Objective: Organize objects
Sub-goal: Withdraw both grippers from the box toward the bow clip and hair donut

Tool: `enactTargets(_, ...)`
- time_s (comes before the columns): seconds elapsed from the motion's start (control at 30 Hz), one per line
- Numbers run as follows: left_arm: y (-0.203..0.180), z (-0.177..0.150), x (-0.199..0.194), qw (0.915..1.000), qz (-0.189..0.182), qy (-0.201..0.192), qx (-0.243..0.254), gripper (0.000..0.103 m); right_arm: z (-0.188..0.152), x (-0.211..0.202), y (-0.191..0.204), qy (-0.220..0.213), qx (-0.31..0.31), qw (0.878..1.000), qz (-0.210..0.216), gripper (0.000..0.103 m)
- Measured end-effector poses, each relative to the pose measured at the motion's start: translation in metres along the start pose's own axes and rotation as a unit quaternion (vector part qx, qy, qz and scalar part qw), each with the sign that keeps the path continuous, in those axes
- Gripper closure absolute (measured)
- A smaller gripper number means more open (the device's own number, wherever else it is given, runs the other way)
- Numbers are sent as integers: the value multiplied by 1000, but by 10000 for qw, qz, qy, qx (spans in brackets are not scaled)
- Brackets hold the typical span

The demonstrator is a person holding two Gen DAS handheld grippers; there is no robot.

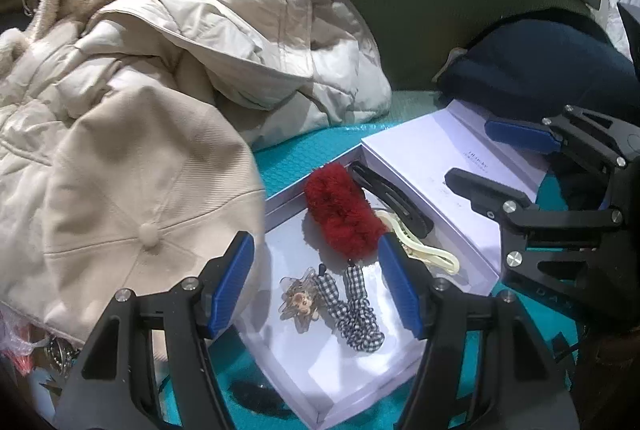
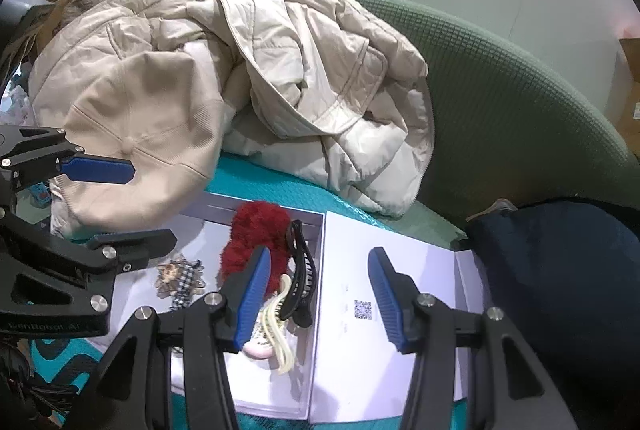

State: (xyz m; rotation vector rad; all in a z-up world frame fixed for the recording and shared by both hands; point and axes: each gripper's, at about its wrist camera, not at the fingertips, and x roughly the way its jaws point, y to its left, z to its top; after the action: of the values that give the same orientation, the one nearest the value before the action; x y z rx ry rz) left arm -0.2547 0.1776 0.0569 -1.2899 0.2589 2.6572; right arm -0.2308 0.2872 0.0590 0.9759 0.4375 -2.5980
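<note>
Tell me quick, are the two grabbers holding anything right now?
Left gripper: open, holding nothing, above the white box.
Right gripper: open, holding nothing, above the box lid.

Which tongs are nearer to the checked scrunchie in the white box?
Left. The left tongs hang open right above the checked scrunchie, which shows between their fingers. The right tongs sit further over, above the box's lid and the black hair clip.
</note>
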Motion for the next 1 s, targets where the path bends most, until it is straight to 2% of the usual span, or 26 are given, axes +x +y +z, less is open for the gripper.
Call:
enactTargets(0.43,20,-19,-66,9995,48,-270,-150,36,1,-52,38,-170,-82,9998,101,52)
enactTargets(0.83,39,-68,-106,9986,169,-359,-347,35,-12,-81,87,-210,-149,9994,232,52)
enactTargets(1.0,50,-92,-122,9980,200,-373,-474,35,-18,-92,101,-279,36,9994,215,52)
